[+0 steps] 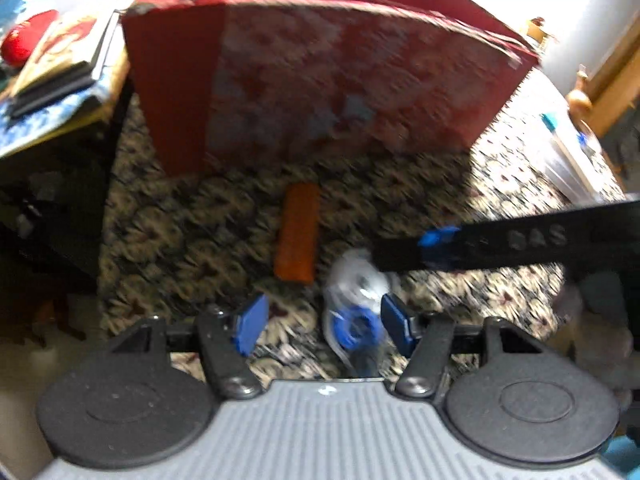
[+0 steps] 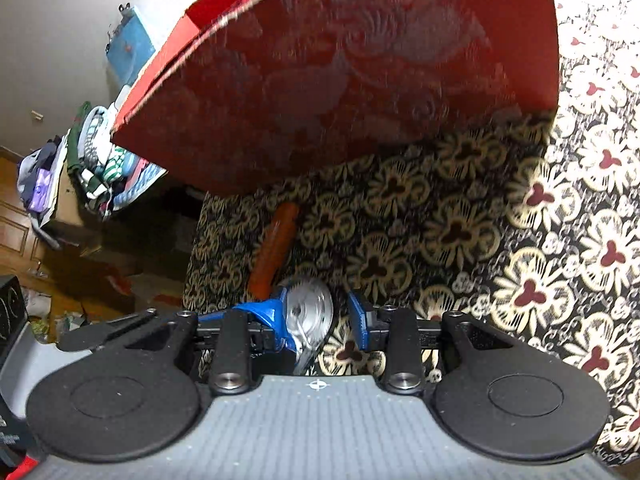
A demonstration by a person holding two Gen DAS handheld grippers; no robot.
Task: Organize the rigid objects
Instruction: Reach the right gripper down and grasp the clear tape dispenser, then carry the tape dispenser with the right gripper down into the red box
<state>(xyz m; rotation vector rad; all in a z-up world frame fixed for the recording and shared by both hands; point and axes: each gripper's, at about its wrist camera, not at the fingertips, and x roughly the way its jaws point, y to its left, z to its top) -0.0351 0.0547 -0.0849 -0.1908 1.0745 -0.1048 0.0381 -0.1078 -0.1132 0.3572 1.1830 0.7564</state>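
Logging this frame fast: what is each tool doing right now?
Left tool: open, holding nothing; blue-and-silver object lies between its fingers.
Right tool: open, the same object between its fingers, not clamped.

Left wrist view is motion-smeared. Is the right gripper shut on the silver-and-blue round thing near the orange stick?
Observer: No. The right wrist view shows the right gripper open around the silver metal disc with the blue body, with a gap on the side of its right-hand pad.
Operator: And the orange stick?
Observer: The orange cylinder lies flat on the floral cloth beyond the disc, its near end close to it. I cannot tell whether they touch.
Operator: Box wall?
Observer: The red cardboard box has a swirling ornamental print on the wall, clearer here.
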